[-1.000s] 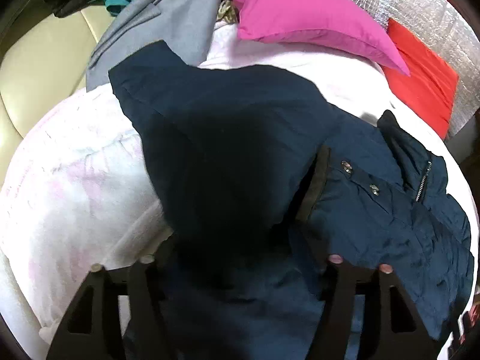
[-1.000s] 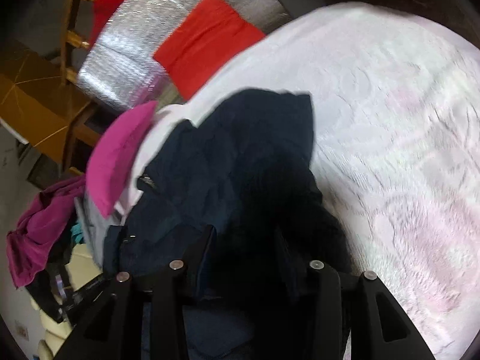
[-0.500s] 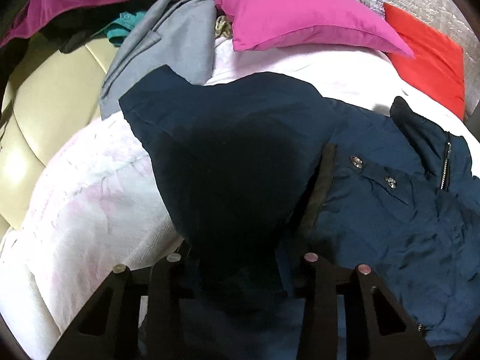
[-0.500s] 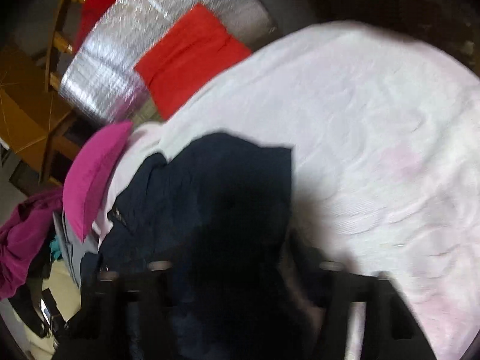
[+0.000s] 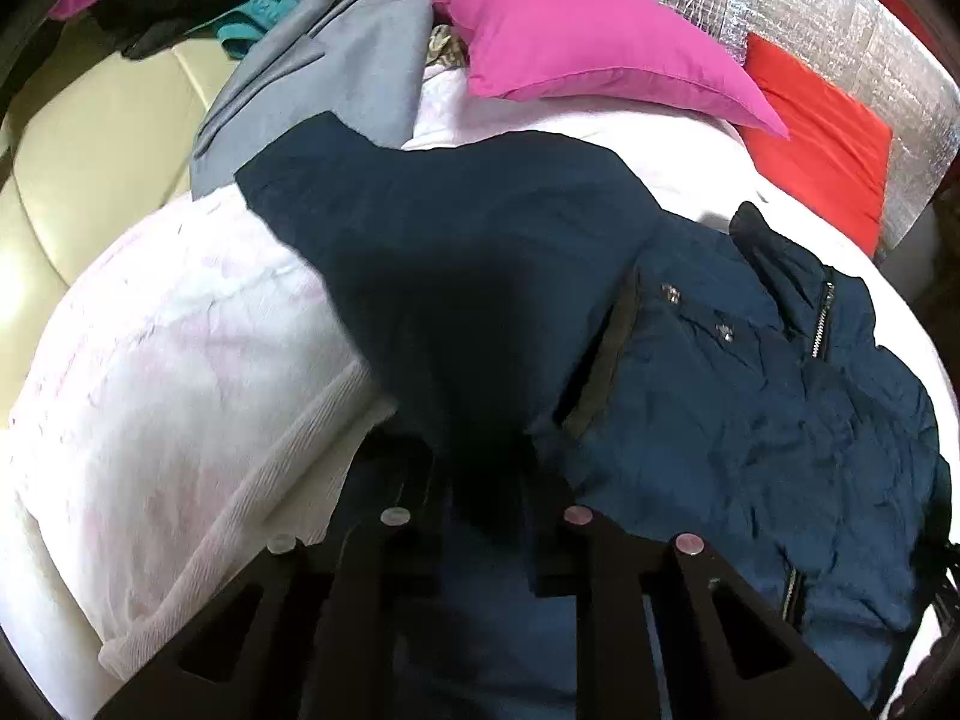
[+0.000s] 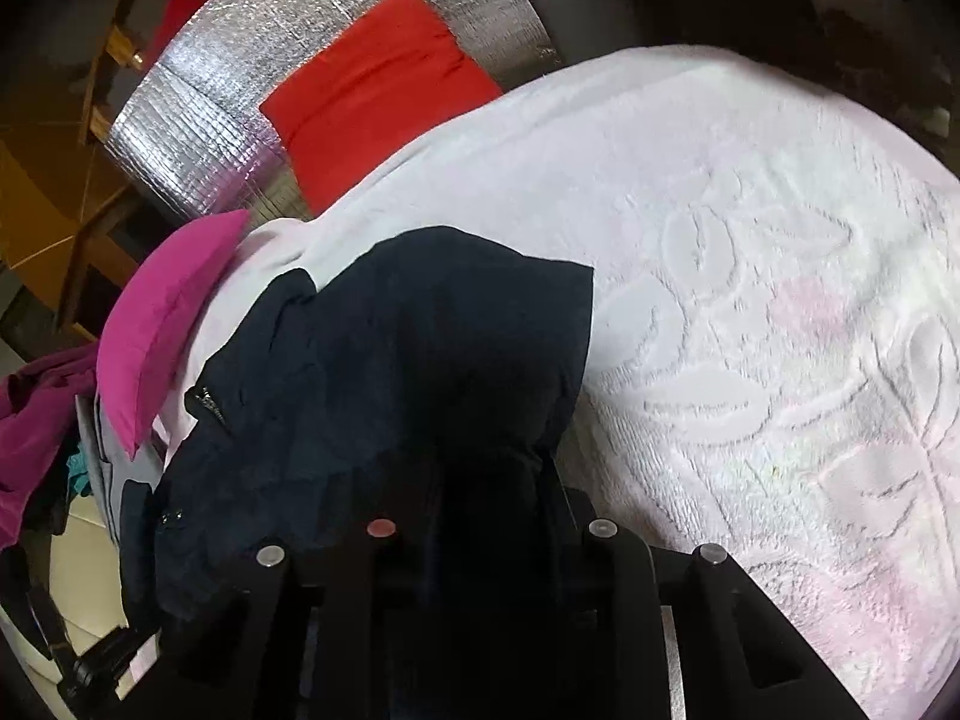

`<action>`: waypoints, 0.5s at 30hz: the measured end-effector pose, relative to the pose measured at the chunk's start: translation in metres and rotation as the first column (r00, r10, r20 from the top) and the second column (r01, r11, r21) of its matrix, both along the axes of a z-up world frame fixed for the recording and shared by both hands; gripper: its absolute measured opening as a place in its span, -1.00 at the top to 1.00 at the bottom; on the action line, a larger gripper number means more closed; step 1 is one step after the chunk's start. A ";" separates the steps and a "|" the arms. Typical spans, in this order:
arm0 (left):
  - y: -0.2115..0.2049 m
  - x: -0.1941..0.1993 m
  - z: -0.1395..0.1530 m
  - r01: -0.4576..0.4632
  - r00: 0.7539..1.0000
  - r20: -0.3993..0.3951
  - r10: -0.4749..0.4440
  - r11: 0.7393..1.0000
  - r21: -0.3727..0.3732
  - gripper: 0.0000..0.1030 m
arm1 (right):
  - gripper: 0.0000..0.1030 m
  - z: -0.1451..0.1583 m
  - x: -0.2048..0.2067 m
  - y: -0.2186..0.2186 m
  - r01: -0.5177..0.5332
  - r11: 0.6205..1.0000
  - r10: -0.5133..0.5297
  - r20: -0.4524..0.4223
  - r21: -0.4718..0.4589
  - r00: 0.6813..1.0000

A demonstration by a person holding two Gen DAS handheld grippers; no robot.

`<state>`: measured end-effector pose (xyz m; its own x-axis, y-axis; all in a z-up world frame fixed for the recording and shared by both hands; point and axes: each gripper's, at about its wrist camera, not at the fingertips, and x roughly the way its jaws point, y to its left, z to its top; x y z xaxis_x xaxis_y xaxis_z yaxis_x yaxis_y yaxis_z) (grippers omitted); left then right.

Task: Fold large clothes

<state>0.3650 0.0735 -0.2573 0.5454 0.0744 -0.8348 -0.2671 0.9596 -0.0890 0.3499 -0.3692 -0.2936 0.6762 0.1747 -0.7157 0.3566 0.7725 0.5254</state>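
A large navy padded jacket [image 5: 750, 396] lies on a white-and-pink towel-covered bed [image 5: 168, 372]. Its zip and snaps show at the right of the left wrist view. My left gripper [image 5: 483, 498] is shut on a navy sleeve [image 5: 456, 252], which drapes forward from the jaws over the bed. My right gripper [image 6: 486, 498] is shut on the other navy sleeve [image 6: 432, 348], which hangs forward from the jaws. The fingertips of both grippers are hidden in the dark cloth.
A magenta pillow [image 5: 588, 54], a grey garment [image 5: 348, 78] and a red cushion [image 5: 822, 144] against silver foil [image 5: 798, 0] lie at the far side. A cream padded headboard [image 5: 78, 162] is on the left. The embossed towel [image 6: 780, 330] spreads to the right.
Both grippers have closed in on the navy sleeves and drawn them up and inward. The left view has shifted slightly; the right view has steadied after blur.
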 end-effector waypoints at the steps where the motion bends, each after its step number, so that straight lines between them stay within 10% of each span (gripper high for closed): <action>1: -0.001 -0.003 0.000 0.000 1.000 -0.003 -0.001 1.000 -0.013 0.69 | 0.42 0.000 -0.002 -0.001 -0.001 1.000 0.001 0.002 0.005 1.000; 15: 0.000 -0.007 -0.003 -0.005 0.999 -0.045 -0.005 0.977 -0.211 -0.11 | 0.36 -0.011 -0.001 0.001 0.005 1.000 -0.005 0.034 0.002 0.999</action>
